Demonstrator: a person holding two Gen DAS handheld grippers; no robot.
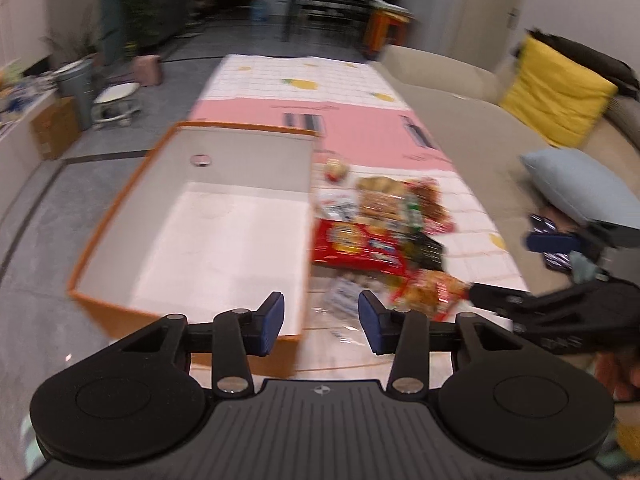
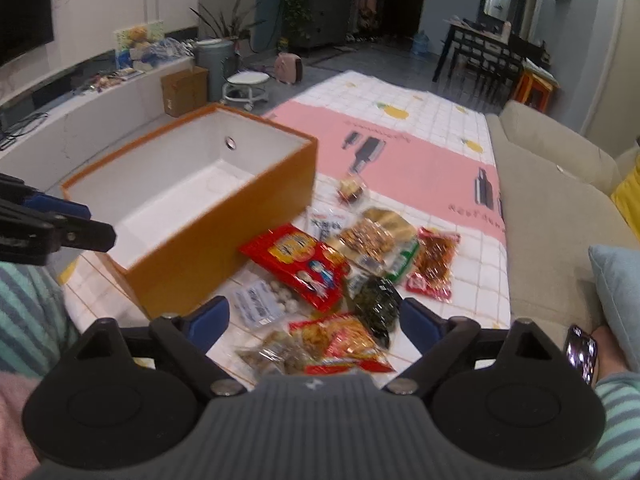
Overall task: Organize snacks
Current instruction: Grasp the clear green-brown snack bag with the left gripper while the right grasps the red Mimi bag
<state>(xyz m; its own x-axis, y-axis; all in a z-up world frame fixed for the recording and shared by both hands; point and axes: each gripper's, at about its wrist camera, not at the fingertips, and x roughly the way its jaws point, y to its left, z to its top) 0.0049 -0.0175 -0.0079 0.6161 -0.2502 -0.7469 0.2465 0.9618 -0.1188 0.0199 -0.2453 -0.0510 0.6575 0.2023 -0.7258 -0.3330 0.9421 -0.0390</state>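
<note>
**A:** What does your left camera show?

**B:** My left gripper (image 1: 321, 322) hangs with its jaws partly apart and nothing between them, tilted down over the near corner of the orange box (image 1: 192, 216), which is empty. The snack pile (image 1: 380, 236) lies on the checked cloth (image 1: 476, 248) just right of the box. My right gripper (image 1: 560, 276) comes in from the right edge.

**B:** And the right one?

**A:** There my right gripper (image 2: 314, 320) is wide apart, holding nothing, angled down over the nearest packets. The red bag (image 2: 298, 266) lies beside the box wall (image 2: 224, 240). I judge these bags light, soft, crinkly and slippery, with crushable contents, so I'd pinch a flat sealed edge. The orange-red packet (image 2: 340, 340) sits closest, between my jaws in view.
</note>
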